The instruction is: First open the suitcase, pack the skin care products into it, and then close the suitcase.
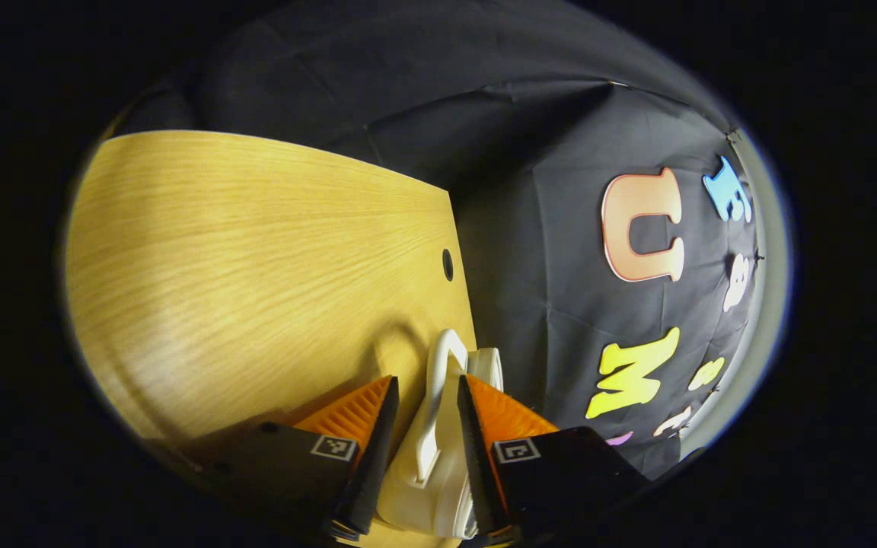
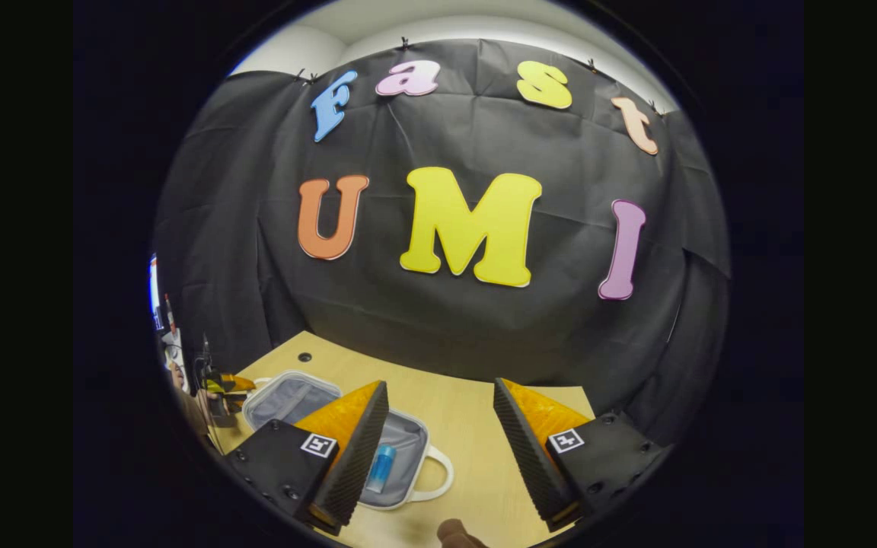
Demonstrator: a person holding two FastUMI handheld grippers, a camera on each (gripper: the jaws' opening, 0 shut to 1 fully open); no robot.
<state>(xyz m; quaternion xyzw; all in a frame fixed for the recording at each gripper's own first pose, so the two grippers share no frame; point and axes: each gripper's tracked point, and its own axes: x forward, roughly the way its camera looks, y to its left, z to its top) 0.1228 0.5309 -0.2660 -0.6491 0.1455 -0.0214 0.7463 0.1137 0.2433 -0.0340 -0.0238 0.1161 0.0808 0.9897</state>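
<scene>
In the left gripper view my left gripper (image 1: 427, 380) is shut on the white edge of the suitcase lid (image 1: 427, 487), the white handle (image 1: 438, 365) standing up between its fingers. In the right gripper view the suitcase (image 2: 408, 438) lies open on the wooden table, its grey lining showing. A blue bottle (image 2: 381, 466) lies in the nearer half. My left gripper (image 2: 221, 384) and the hand holding it sit at the far half's outer edge. My right gripper (image 2: 441, 396) hangs open above the table, right of the suitcase, with nothing between its fingers.
The wooden table (image 1: 256, 266) has a small round hole (image 1: 448, 264) near its back edge, against the black cloth wall. A brown rounded thing (image 2: 457, 536) pokes in at the bottom of the right gripper view. Bare tabletop (image 2: 476, 457) lies right of the suitcase.
</scene>
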